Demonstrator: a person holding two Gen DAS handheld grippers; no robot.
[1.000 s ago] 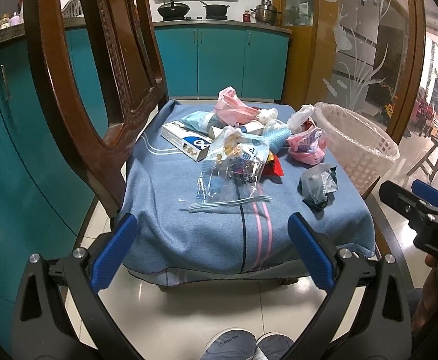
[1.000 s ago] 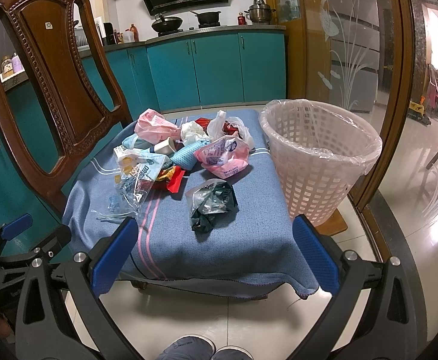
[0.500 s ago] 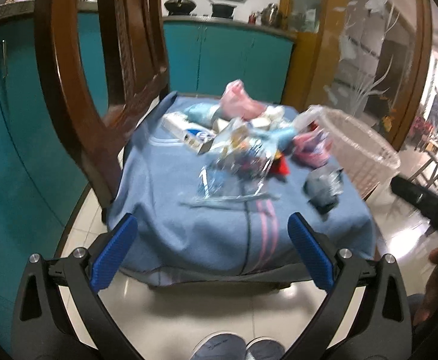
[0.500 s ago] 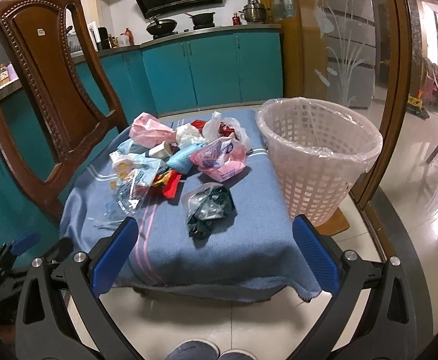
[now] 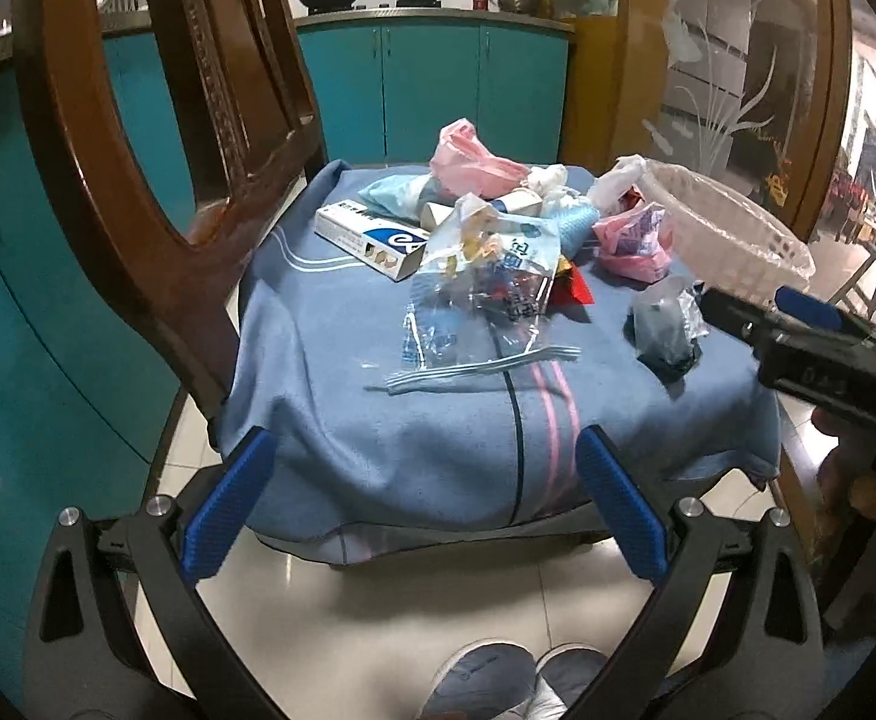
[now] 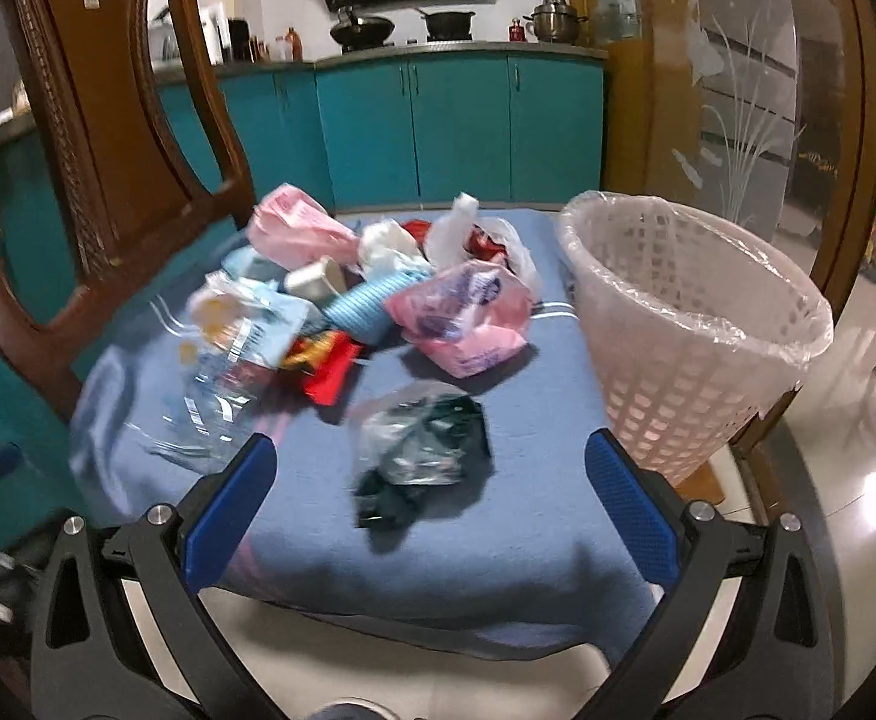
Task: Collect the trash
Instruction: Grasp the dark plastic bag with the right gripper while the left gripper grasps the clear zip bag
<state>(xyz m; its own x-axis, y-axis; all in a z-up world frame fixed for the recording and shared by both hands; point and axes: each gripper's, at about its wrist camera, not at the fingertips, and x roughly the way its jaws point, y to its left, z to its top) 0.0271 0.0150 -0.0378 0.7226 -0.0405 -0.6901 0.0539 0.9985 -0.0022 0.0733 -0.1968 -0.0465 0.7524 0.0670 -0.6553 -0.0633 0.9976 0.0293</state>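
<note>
1. The left gripper is held with its blue pads spread wide and nothing between them, low in front of the near edge of the blue cloth.
2. The right gripper is likewise seen wide apart and empty, over the near hem of the cloth; this view is blurred on its left side.
3. The trash is found heaped on the far half of the cloth: a clear zip bag, a white-and-blue box, pink bags, a red wrapper.
4. A dark crumpled bag is seen lying apart from the heap, nearest the right gripper, with bare cloth all round it.
5. The lined white basket is placed at the cloth's right edge, just beside the heap, its mouth unobstructed.
6. Along the left side, room is closed off by a wooden chair back.
7. The near strip of cloth is left bare, and pale floor tiles are seen below the hem.
</note>
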